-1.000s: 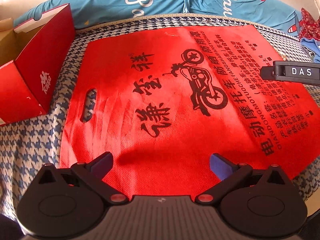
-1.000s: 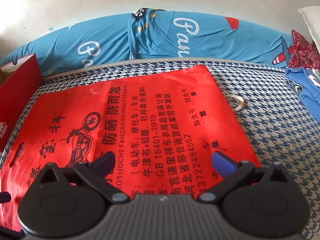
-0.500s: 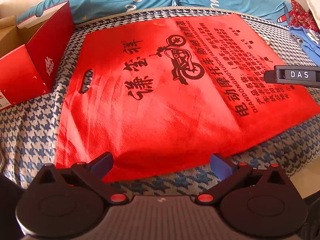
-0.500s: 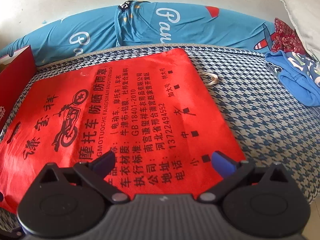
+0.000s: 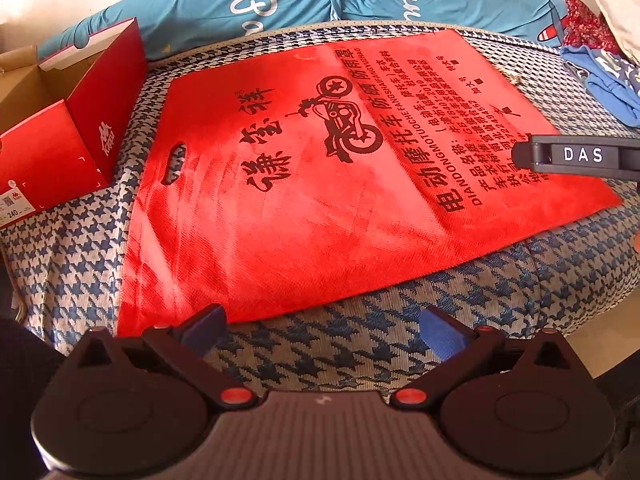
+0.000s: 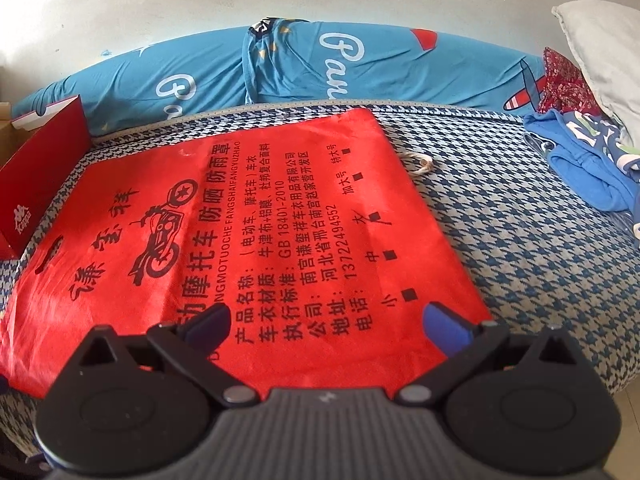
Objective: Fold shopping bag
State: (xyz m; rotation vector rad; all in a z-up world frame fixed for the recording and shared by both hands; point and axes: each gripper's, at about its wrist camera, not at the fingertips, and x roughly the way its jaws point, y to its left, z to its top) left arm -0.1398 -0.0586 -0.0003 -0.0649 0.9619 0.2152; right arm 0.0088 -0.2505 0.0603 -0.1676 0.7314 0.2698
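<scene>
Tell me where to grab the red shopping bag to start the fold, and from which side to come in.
Grip the near hem of the red shopping bag, coming in low from the front edge of the bed. It lies flat and spread, so only its edges offer a pinch; both open grippers, left and right, already face that hem.

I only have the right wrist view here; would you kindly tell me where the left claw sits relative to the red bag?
Observer: The left claw is open at the red bag's near edge, towards its handle-side corner, gripping nothing.
Operator: Is that near edge lying flat?
Observer: Yes, it lies flat along its whole length on the houndstooth cover.
Operator: And the red box on the left?
Observer: The shoebox stands open, with a brown inside.
</scene>
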